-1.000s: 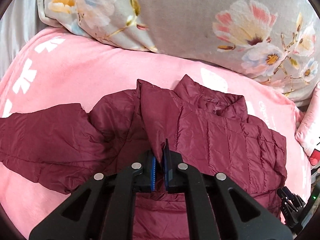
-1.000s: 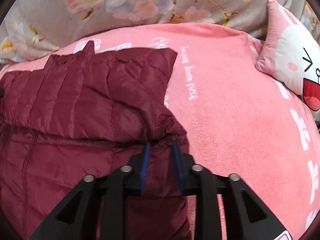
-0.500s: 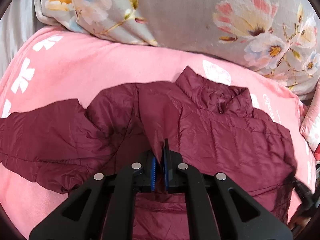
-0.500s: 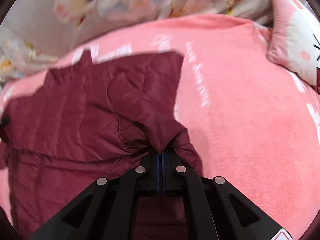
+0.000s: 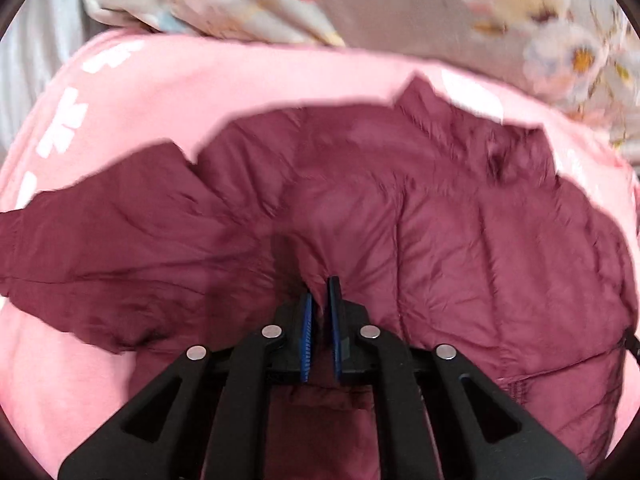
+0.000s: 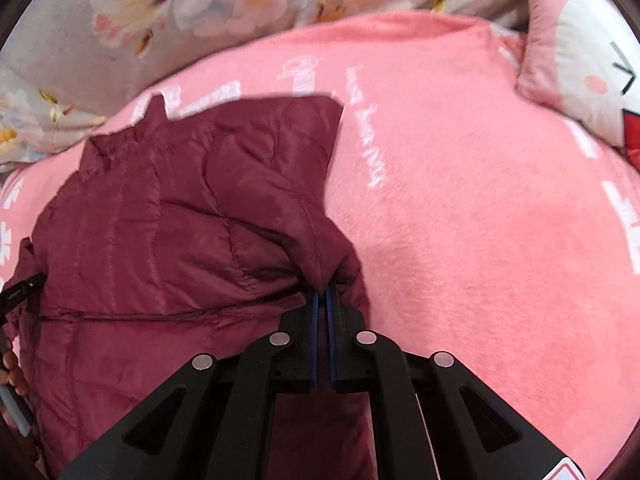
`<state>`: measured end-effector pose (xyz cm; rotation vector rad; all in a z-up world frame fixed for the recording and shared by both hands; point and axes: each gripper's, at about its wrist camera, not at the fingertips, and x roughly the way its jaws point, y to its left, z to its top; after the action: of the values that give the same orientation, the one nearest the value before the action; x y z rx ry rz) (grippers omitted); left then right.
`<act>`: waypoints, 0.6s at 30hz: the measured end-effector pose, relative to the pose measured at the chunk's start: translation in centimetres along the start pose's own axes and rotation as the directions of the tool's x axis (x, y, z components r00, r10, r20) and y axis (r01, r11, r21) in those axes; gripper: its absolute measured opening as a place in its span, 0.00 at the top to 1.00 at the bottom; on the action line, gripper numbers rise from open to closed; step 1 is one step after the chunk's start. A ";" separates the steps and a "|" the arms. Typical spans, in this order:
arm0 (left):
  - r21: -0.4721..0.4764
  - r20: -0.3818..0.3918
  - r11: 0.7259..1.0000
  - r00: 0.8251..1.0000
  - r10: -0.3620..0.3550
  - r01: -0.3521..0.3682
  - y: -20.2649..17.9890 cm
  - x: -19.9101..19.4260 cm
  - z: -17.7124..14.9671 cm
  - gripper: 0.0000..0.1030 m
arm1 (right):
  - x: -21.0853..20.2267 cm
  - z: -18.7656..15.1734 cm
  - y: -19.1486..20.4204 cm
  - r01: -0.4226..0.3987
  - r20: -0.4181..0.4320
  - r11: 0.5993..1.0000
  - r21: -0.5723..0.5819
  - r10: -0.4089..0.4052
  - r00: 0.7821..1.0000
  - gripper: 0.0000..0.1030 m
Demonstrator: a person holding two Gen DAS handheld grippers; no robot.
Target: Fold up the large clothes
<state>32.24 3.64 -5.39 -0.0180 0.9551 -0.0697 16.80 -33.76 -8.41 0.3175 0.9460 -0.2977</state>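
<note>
Both hand-held grippers, left and right, are clamped on the maroon jacket, which lies on the pink blanket, extending toward 12 o'clock.

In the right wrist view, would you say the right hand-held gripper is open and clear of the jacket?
No, the right hand-held gripper is shut on a fold of the maroon jacket.

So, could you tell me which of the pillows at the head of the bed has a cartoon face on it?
The pink-and-white plush pillow on the right; the grey pillows beside it carry only a flower print.
</note>
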 end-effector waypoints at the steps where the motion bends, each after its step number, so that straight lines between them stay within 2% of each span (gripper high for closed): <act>1: -0.007 0.020 1.000 1.000 0.003 -0.003 0.3 -1.0 0.3 0.90 | -0.9 0.0 -0.1 -0.001 0.018 1.000 0.001 0.001 1.000 0.96; 3: -0.009 0.091 1.000 0.996 0.013 -0.013 0.3 -3.9 1.2 0.88 | -2.8 0.4 -0.2 -0.014 0.057 1.000 0.004 0.014 0.998 0.96; 6: 0.013 0.158 0.999 0.986 -0.047 0.045 -1.3 -7.3 2.3 0.82 | -5.1 1.5 0.8 -0.050 0.105 0.999 -0.006 0.050 0.993 0.96; 8: 0.058 0.187 0.995 0.978 -0.093 0.084 -3.6 -8.7 2.6 0.70 | -5.7 2.4 1.9 -0.079 0.122 0.997 -0.023 0.081 0.989 0.96; 11: 0.119 0.165 0.986 0.977 -0.135 0.116 -7.1 -8.2 1.8 0.69 | -5.3 3.1 4.0 -0.060 0.132 0.995 -0.076 0.069 0.989 0.96; 14: 0.149 0.091 0.979 0.983 -0.157 0.142 -9.9 -5.4 0.6 0.69 | -3.1 2.9 5.3 -0.071 0.089 0.994 -0.087 0.078 0.993 0.96; 18: 0.171 0.022 0.976 0.990 -0.138 0.132 -12.3 -1.9 -1.5 0.69 | -0.4 1.8 6.2 -0.076 0.031 0.994 -0.079 0.079 0.996 0.96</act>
<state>29.34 -8.46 -4.15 0.0729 0.9112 -0.2754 20.35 -28.77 -6.28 0.2766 0.9072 -0.1939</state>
